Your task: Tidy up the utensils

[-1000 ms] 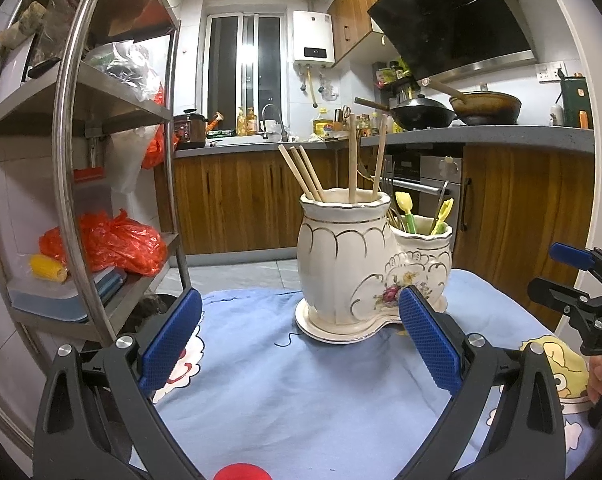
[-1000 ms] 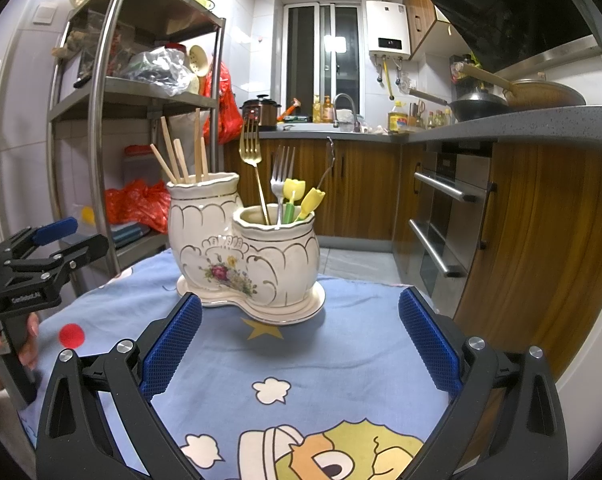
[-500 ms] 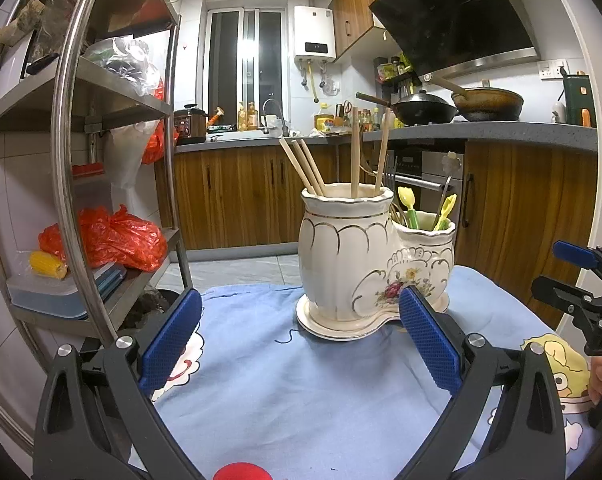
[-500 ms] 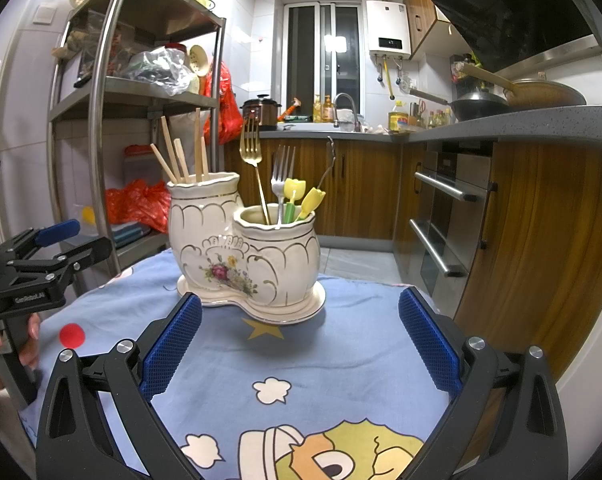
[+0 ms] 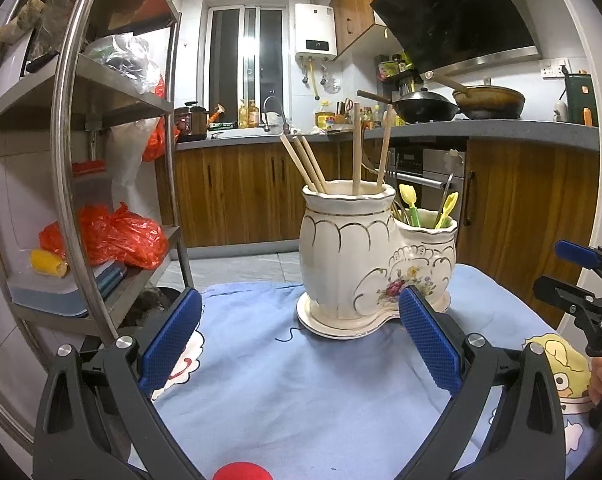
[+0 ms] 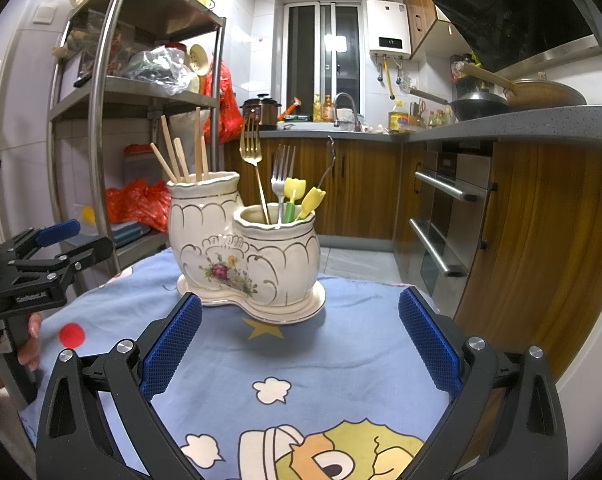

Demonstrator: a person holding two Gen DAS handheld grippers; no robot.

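The utensil holder (image 6: pixel 245 252), a cream ceramic piece with gold trim and a painted flower, stands upright on its own shaped saucer (image 6: pixel 297 312) near the far middle of the table (image 6: pixel 341 360). Bare blue cloth lies between it and both of my tools on every near side. The far cloth edge falls just behind the holder, and the right edge drops off beside the wooden cabinets (image 6: pixel 541 240).

The taller compartment holds wooden chopsticks (image 5: pixel 313 164), some leaning left, others nearly upright. The lower compartment holds a gold fork (image 6: pixel 253 160), a silver fork (image 6: pixel 279 176), two yellow-topped picks (image 6: pixel 301 200) and one thin metal handle (image 6: pixel 329 160).

My left gripper (image 5: pixel 297 344) has its fingers spread wide, empty, short of the holder. My right gripper (image 6: pixel 299 348) has its fingers equally spread, empty, also short of it. A small red ball (image 6: pixel 71 335) lies on the cloth near the left tool. A steel shelf rack (image 5: pixel 73 160) stands close to the table's left side.
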